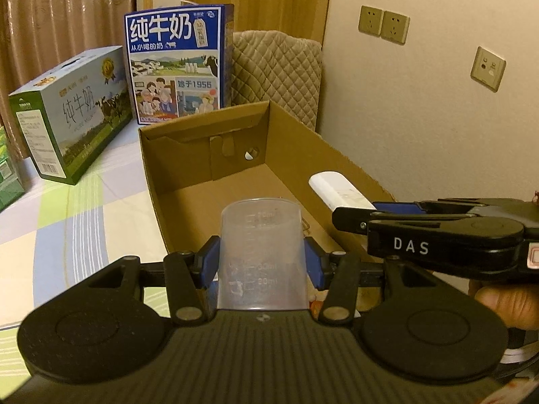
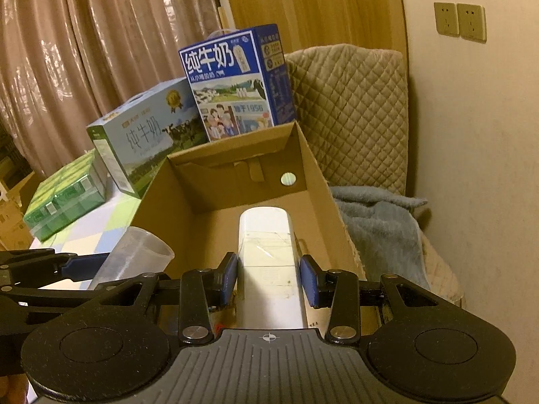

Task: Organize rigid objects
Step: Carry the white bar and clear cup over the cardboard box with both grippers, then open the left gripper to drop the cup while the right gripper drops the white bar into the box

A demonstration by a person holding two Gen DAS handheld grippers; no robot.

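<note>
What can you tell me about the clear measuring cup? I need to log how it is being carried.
The measuring cup is a small translucent, plastic-looking beaker, wider at the rim, with raised millilitre marks up its side. It looks empty. The left gripper holds it by the sides between blue pads, its open mouth pointing away from the camera. It hangs over the near end of the open cardboard box. In the right wrist view its rim shows a small pouring lip. Only the pads touch it.

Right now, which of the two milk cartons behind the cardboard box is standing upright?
The blue milk carton stands upright on its end. The green-and-white milk carton, to its left, lies on its long side.
</note>
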